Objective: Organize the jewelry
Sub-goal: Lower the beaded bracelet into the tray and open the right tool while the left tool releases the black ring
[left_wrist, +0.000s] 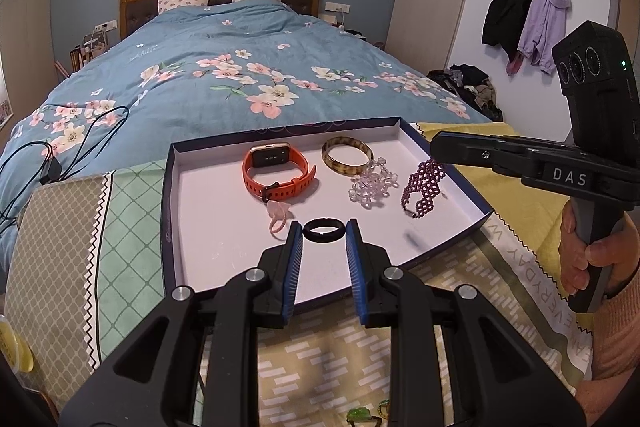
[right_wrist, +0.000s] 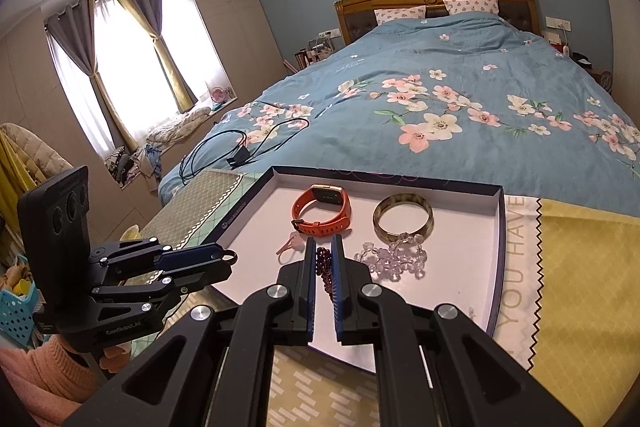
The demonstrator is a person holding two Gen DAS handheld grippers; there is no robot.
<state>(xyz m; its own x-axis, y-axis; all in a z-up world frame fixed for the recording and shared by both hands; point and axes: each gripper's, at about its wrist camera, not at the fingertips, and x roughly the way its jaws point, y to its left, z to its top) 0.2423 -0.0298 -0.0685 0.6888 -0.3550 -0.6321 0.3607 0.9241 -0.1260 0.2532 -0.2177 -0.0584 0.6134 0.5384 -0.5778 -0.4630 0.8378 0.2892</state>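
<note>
Left claw [left_wrist: 323, 233]: fingers set on either side of a black ring [left_wrist: 323, 229], pads touching its edges, clamped on it just above the tray floor near the front edge.
Right claw [right_wrist: 323, 257]: blue pads nearly together, closed on the purple beaded bracelet [right_wrist: 325, 267], whose beads showed in the narrow gap between them.
Tray [left_wrist: 208, 211]: shallow, dark-rimmed, white inside, lying on a patterned cloth [left_wrist: 120, 227] at the foot of the bed [left_wrist: 240, 67].
Orange watch [left_wrist: 276, 169]: toward the back of the tray, strap buckled into a loop, face up-tilted.
Amber bangle [left_wrist: 346, 154]: beside the watch on its right, lying flat.
Clear bead bracelet [left_wrist: 372, 183]: heaped in front of the bangle, touching its rim.
Pink ring [left_wrist: 278, 217]: small, pale, just in front of the watch, left of the black ring.
Black cable [left_wrist: 60, 151]: looped on the floral bedspread, left of the tray, apart from it.
Coats [left_wrist: 524, 15]: hung on wall hooks at the far right.
Curtains [right_wrist: 120, 67]: drawn back at a bright window on the left side of the room.
</note>
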